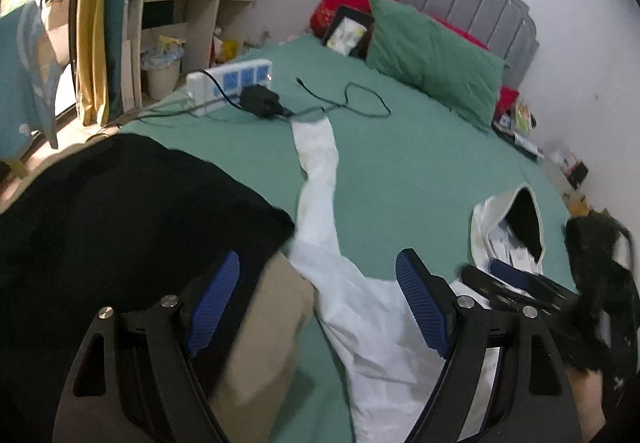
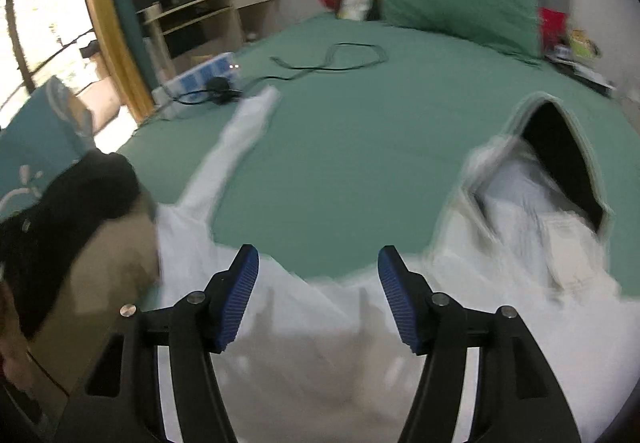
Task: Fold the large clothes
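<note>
A white hooded garment (image 1: 372, 327) lies on the green bed sheet (image 1: 400, 167). One long sleeve (image 1: 318, 171) stretches toward a power strip. The hood (image 1: 516, 227) lies open at the right, its inside dark. My left gripper (image 1: 320, 283) is open above the garment's body near the sleeve's base, holding nothing. My right gripper (image 2: 318, 275) is open over the garment's upper edge (image 2: 316, 343), empty; the hood (image 2: 556, 171) is to its right and the sleeve (image 2: 236, 139) to its left. The right gripper also shows in the left wrist view (image 1: 520, 279), low beside the hood.
A black garment (image 1: 120, 211) and a tan one (image 1: 260, 335) lie at the left of the bed. A power strip (image 1: 228, 83) with a black charger and cable (image 1: 352, 99) sits on the sheet. Green pillow (image 1: 432, 55), picture frame (image 1: 348, 31) and headboard are at the far end. A desk and bin stand left.
</note>
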Motion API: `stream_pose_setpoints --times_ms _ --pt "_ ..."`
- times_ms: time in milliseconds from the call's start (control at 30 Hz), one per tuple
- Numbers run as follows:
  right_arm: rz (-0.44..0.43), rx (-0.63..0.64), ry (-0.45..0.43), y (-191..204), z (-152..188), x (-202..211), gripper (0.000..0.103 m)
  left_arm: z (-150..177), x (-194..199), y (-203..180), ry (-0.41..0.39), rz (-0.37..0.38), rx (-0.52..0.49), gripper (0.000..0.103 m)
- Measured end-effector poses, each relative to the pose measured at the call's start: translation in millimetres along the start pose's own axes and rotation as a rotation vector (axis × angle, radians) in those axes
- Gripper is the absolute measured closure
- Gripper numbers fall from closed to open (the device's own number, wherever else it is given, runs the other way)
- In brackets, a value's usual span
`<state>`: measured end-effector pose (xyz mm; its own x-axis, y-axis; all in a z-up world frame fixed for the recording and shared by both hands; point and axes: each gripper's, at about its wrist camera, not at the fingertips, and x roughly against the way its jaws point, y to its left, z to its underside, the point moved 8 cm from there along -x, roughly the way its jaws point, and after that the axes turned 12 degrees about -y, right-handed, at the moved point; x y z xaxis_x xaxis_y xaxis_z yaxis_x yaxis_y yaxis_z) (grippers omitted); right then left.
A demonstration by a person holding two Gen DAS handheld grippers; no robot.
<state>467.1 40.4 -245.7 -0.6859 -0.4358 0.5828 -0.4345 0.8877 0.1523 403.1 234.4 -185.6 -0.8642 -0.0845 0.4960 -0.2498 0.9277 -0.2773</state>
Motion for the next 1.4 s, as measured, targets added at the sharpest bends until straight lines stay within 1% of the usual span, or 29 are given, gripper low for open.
stream_pose_setpoints --times_ms 33,67,167,233,333,400,433,467,500,567,667,733,800,900,967,1033,1067,1100,1133,1200,1233,1267,1300,1333,1367,1400 --pt "-0.049 -0.017 0.014 10.3 -6.1 -18.3 0.040 -3.8 0.7 7.6 -0.006 -0.009 0.009 0.019" --pt "-0.081 -0.031 0.027 18.7 -9.2 -30.7 0.040 -6.0 1.0 12.5 -0.010 -0.012 0.017 0.019" --pt "-0.146 -0.069 0.059 41.4 -15.9 -77.5 0.040 -12.4 -2.5 33.9 -0.017 -0.047 0.042 0.019" --pt "-0.206 -0.131 0.091 56.7 -17.4 -109.1 0.040 -16.8 -5.5 41.7 -0.014 -0.019 0.080 0.019" --pt "-0.264 -0.193 0.147 77.9 -14.8 -147.8 0.040 -20.8 -6.3 43.3 -0.021 -0.009 0.082 0.019" --pt "-0.273 -0.194 0.158 88.3 -12.8 -162.6 0.041 -21.1 -8.6 42.6 -0.024 -0.020 0.068 0.019" --pt "-0.267 -0.159 0.135 94.2 -15.5 -166.2 0.065 -21.0 -10.7 42.0 -0.020 -0.025 0.065 0.019" --pt "-0.274 -0.131 0.147 98.9 -14.8 -167.8 0.098 -21.3 -11.9 41.5 -0.018 -0.029 0.066 0.019" --pt "-0.282 -0.110 0.170 102.7 -12.4 -169.3 0.099 -21.9 -12.0 41.0 -0.019 -0.032 0.070 0.019" --pt "-0.265 -0.065 0.160 99.1 -13.4 -162.0 0.099 -22.2 -11.5 38.6 -0.017 -0.029 0.069 0.019" --pt "-0.230 0.013 0.105 79.4 -22.9 -129.6 0.099 -20.3 -9.5 32.8 -0.009 -0.016 0.075 0.019" --pt "-0.200 0.070 0.055 58.8 -31.3 -97.0 0.099 -17.4 -8.4 25.7 0.005 0.008 0.088 0.019" --pt "-0.173 0.104 0.023 36.8 -36.4 -66.9 0.099 -14.1 -7.4 16.6 0.013 0.021 0.087 0.019" --pt "-0.156 0.143 -0.024 -3.2 -38.8 -14.1 0.099 -7.1 -5.6 -6.4 0.027 0.047 0.043 0.019" --pt "-0.127 0.174 -0.038 -31.9 -33.1 16.5 0.099 1.7 -6.7 -24.2 0.049 0.079 0.017 0.019" --pt "-0.135 0.156 -0.054 -63.3 -21.9 45.0 0.099 17.9 -11.6 -44.5 0.097 0.119 0.004 0.019" --pt "-0.134 0.137 -0.051 -76.6 -14.9 54.4 0.098 25.2 -14.5 -53.1 0.121 0.137 0.004 0.019" --pt "-0.117 0.119 -0.037 -90.7 -5.4 61.3 0.098 38.5 -19.4 -66.6 0.160 0.171 0.005 0.019" --pt "-0.085 0.097 -0.005 -109.0 8.5 66.1 0.097 51.3 -23.8 -78.3 0.194 0.200 0.002 0.019" --pt "-0.035 0.067 0.043 -135.5 31.3 74.4 0.094 76.7 -32.9 -98.7 0.258 0.238 -0.019 0.019" --pt "0.005 0.047 0.076 -153.8 47.1 80.8 0.087 89.8 -37.5 -107.9 0.289 0.246 -0.037 0.019" --pt "0.035 0.033 0.097 -165.8 56.8 86.0 0.077 100.8 -40.0 -115.5 0.308 0.254 -0.054 0.019" --pt "0.065 0.019 0.112 -177.2 65.2 91.9 0.071 111.0 -42.1 -121.5 0.321 0.257 -0.073 0.019" --pt "0.096 0.003 0.121 -188.2 71.5 99.4 0.060 119.6 -44.3 -125.1 0.331 0.251 -0.091 0.019" --pt "0.115 0.001 0.114 -194.0 72.2 105.9 0.055 125.7 -46.3 -127.0 0.340 0.243 -0.104 0.019" --pt "0.135 0.007 0.100 -197.0 70.0 110.6 0.053 130.8 -48.2 -128.6 0.348 0.239 -0.113 0.019"
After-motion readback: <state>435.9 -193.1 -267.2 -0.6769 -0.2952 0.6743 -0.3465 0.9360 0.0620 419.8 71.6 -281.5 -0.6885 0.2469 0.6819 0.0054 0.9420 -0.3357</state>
